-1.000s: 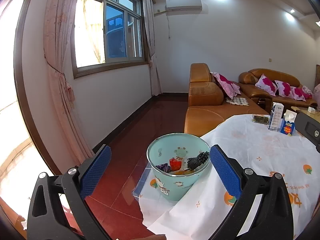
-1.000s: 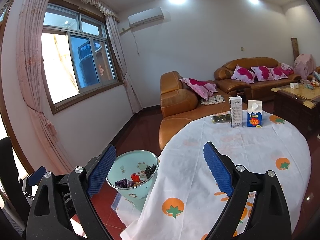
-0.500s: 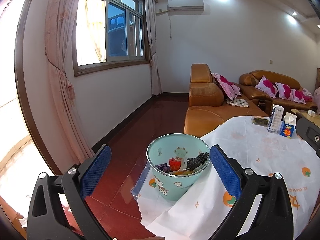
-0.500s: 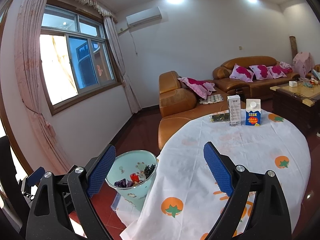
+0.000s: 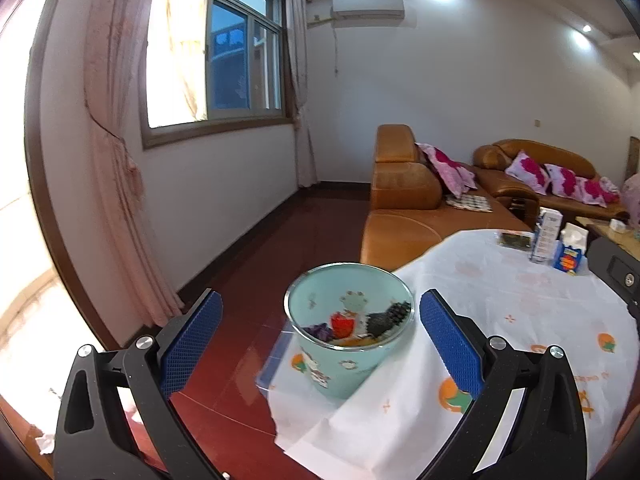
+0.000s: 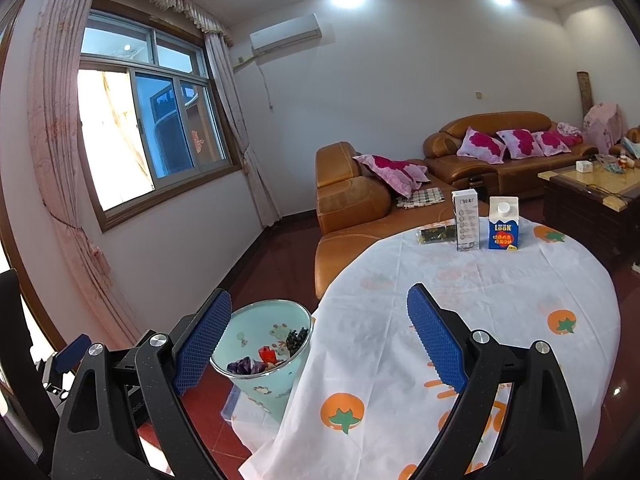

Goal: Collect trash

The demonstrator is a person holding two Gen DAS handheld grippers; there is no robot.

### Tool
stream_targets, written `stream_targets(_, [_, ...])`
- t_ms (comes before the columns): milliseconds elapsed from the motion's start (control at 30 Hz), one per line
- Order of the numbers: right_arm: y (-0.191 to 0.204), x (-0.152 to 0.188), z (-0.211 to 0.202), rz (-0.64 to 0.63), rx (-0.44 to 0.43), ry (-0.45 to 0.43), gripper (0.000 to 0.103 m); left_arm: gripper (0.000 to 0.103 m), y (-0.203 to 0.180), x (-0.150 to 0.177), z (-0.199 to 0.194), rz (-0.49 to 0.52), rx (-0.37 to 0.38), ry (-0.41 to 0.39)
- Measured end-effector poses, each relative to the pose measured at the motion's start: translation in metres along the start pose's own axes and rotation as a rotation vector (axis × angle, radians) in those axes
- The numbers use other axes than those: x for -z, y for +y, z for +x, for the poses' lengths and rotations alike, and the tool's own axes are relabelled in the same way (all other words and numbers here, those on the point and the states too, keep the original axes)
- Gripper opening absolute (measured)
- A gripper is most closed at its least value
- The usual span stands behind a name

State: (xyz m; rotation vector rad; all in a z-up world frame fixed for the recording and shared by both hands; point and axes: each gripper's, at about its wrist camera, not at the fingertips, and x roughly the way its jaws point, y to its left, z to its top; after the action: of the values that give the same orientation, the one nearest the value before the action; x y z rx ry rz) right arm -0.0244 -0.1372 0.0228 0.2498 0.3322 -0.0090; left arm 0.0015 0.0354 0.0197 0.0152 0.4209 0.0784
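Note:
A light teal trash bin with cartoon prints stands on the floor by the table's left edge and holds several pieces of trash; it also shows in the right wrist view. My left gripper is open and empty, held in front of the bin. My right gripper is open and empty over the table's near left edge. On the far side of the table stand a blue milk carton, a tall white box and a dark flat packet.
A round table wears a white cloth with orange prints. Brown leather sofas with pink cushions stand behind it, a wooden coffee table at far right. Red tiled floor runs left toward the curtained window wall.
Both views have shifted slightly; the bin sits a little further right in the left wrist view. Both grippers stay open and empty.

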Motion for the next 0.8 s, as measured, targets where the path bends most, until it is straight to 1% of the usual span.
stream_targets(133, [-0.0007, 0.0010, 0.0005, 0.004, 0.001, 0.004, 0.088, 0.096, -0.0021, 0.0024, 0.0044, 0.007, 0.027, 0.022])
stream_targets(300, [-0.0011, 0.0012, 0.0007, 0.006, 0.002, 0.006, 0.088, 0.097, -0.0058, 0.0034, 0.0062, 0.026, 0.011, 0.026])
stream_targets(467, [-0.0041, 0.0004, 0.0016, 0.012, 0.006, 0.008, 0.088, 0.097, -0.0058, 0.0030, 0.0050, 0.018, 0.028, 0.029])
stream_targets(800, [-0.0055, 0.0001, 0.0026, 0.018, 0.005, 0.013, 0.088, 0.097, -0.0055, 0.0038, 0.0043, 0.019, 0.030, 0.026])
